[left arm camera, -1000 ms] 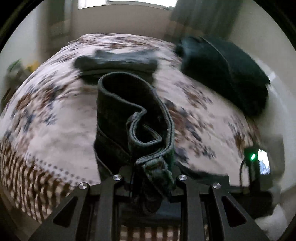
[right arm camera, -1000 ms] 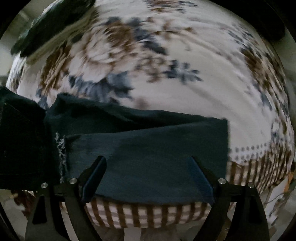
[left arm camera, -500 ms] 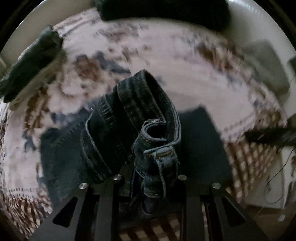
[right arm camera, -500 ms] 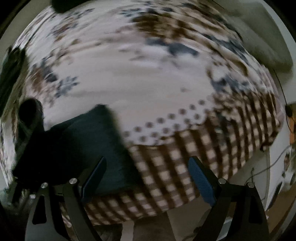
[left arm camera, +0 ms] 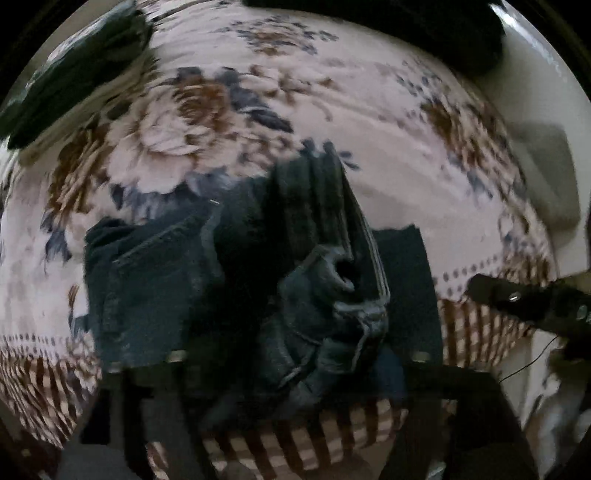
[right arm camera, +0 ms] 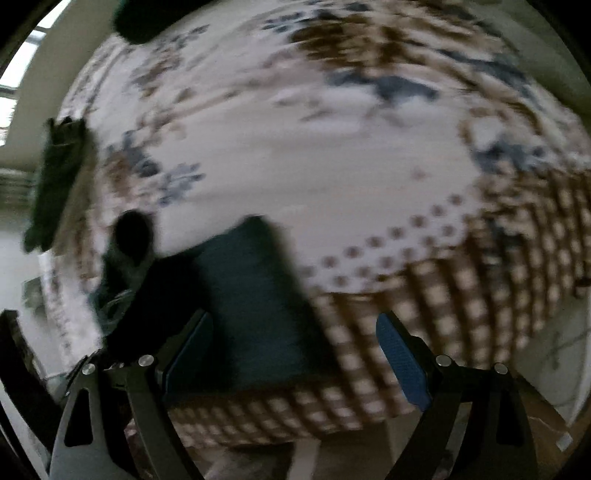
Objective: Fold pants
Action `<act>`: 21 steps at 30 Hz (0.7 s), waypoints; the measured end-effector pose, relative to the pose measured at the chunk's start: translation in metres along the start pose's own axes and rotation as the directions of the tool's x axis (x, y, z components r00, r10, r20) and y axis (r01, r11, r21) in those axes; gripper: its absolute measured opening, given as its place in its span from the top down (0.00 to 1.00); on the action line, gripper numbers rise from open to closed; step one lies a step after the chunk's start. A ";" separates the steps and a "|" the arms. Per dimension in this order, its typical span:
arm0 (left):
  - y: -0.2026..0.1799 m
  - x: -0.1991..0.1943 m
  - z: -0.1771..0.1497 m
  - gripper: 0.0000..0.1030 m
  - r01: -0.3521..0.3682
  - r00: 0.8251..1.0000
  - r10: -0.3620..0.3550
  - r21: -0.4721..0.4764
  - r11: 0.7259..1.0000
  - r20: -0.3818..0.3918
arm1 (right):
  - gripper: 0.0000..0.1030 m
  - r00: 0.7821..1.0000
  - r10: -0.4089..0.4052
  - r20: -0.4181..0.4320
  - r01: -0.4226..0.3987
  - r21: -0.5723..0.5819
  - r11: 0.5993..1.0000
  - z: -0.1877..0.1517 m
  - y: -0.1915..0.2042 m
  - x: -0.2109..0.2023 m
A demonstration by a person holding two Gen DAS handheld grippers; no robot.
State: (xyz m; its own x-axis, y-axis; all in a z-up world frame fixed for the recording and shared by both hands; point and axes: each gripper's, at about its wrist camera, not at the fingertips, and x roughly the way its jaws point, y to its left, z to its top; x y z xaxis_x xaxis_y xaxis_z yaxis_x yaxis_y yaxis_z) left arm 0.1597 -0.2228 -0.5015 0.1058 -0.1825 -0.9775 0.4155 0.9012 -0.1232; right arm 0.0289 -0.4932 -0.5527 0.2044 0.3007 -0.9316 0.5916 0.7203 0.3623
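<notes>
Dark blue jeans lie folded near the front edge of the floral bed cover. My left gripper is blurred; it holds the bunched waistband just above the folded legs. In the right wrist view the folded jeans lie left of centre. My right gripper is open and empty above the bed's front edge, to the right of the jeans. It shows in the left wrist view at the right.
A folded dark garment lies at the far left of the bed, also in the right wrist view. A dark pile sits at the far edge. The checked border marks the bed's front edge.
My left gripper has swung down with the waistband, from held high to low over the folded legs. My right gripper has moved right, off the jeans, and stays open.
</notes>
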 end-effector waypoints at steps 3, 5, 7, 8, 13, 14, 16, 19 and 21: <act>0.015 -0.015 -0.001 0.13 0.006 1.000 -0.006 -0.051 0.999 0.011 | 0.11 0.996 0.074 -0.038 -0.076 -0.047 0.996 0.005 0.024 0.015; 0.024 -0.022 -0.002 0.09 0.009 1.000 -0.008 -0.077 0.997 0.012 | 0.11 0.992 0.109 -0.068 -0.113 -0.062 0.992 0.009 0.036 0.025; 0.033 -0.032 -0.004 0.09 0.016 1.000 -0.014 -0.109 0.994 0.014 | 0.11 0.985 0.141 -0.094 -0.148 -0.069 0.987 0.012 0.049 0.036; 0.036 -0.037 -0.003 0.09 0.022 1.000 -0.020 -0.123 0.992 0.019 | 0.11 0.984 0.146 -0.101 -0.154 -0.073 0.985 0.012 0.052 0.040; 0.058 -0.058 0.000 0.05 -0.012 0.999 0.021 -0.190 0.982 0.048 | 0.11 0.975 0.193 -0.109 -0.200 -0.059 0.978 0.018 0.064 0.049; 0.062 -0.060 0.000 0.05 -0.042 0.997 0.054 -0.194 0.980 0.054 | 0.11 0.972 0.206 -0.114 -0.213 -0.055 0.976 0.019 0.065 0.052; 0.070 -0.057 0.000 0.05 -0.102 0.992 0.114 -0.196 0.975 0.048 | 0.09 0.965 0.222 -0.140 -0.231 -0.053 0.971 0.021 0.067 0.062; 0.086 -0.048 -0.001 0.05 -0.154 0.986 0.164 -0.219 0.963 0.024 | 0.08 0.942 0.244 -0.231 -0.258 -0.033 0.965 0.019 0.072 0.096; 0.095 -0.042 -0.003 0.05 -0.179 0.982 0.186 -0.230 0.957 0.011 | 0.08 0.939 0.218 -0.267 -0.240 -0.054 0.969 0.013 0.079 0.116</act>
State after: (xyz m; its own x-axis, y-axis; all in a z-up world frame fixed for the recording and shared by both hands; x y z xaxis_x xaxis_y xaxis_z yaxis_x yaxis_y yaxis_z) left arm 0.1919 -0.1287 -0.4725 0.1909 -0.0158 -0.9815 0.1705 0.9852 0.0173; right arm 0.1094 -0.4101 -0.6323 0.1128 0.6062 -0.7873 0.4824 0.6593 0.5768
